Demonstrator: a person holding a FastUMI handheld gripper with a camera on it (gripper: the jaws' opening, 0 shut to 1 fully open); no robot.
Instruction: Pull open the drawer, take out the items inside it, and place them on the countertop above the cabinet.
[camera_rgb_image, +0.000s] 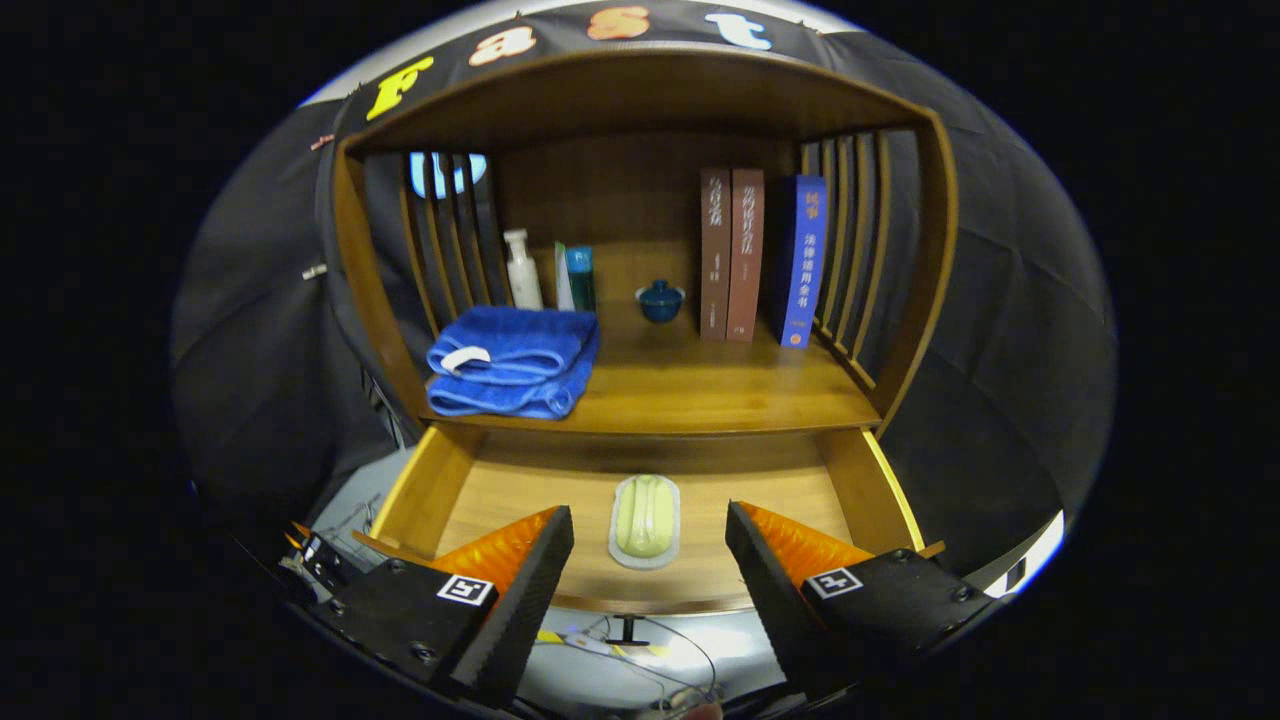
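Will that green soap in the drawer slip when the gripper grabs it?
Maybe. The soap looks smooth and rounded, so it could slide between the fingers. It lies flat in a dish, so it likely won't roll. The open gripper hasn't touched it.

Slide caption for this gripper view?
Open hand-held gripper poised over pulled-out drawer, green soap in its dish lying between its fingers.

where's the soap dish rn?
In the gripper view, the soap dish lies on the open drawer's floor, just ahead of and between the open gripper's fingers, below the countertop.
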